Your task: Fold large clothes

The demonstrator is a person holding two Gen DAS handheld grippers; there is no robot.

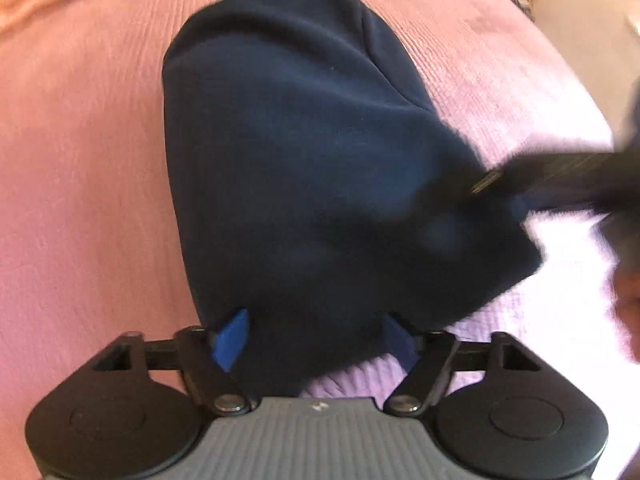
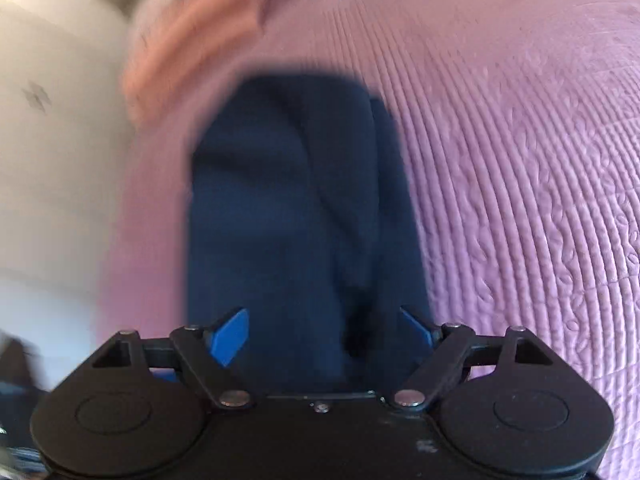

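Note:
A navy garment (image 1: 304,168) lies folded into a long thick bundle on the pink bedspread (image 1: 80,180). My left gripper (image 1: 317,338) points down over its near end; the blue pads (image 1: 234,338) stand wide apart above the cloth, which spreads past both of them, and nothing is pinched. In the right wrist view the same navy garment (image 2: 300,220) runs away from my right gripper (image 2: 324,332), whose blue pads (image 2: 230,338) also stand apart over the cloth. The right gripper's body is a dark blur (image 1: 560,176) at the bundle's right edge.
The bedspread (image 2: 520,160) is ribbed and quilted and stretches wide to the right. A peach blanket (image 2: 192,40) lies bunched at the far left of the bed. The bed's edge and a pale floor (image 2: 52,140) show beyond it. A blurred hand (image 1: 628,300) sits at the right edge.

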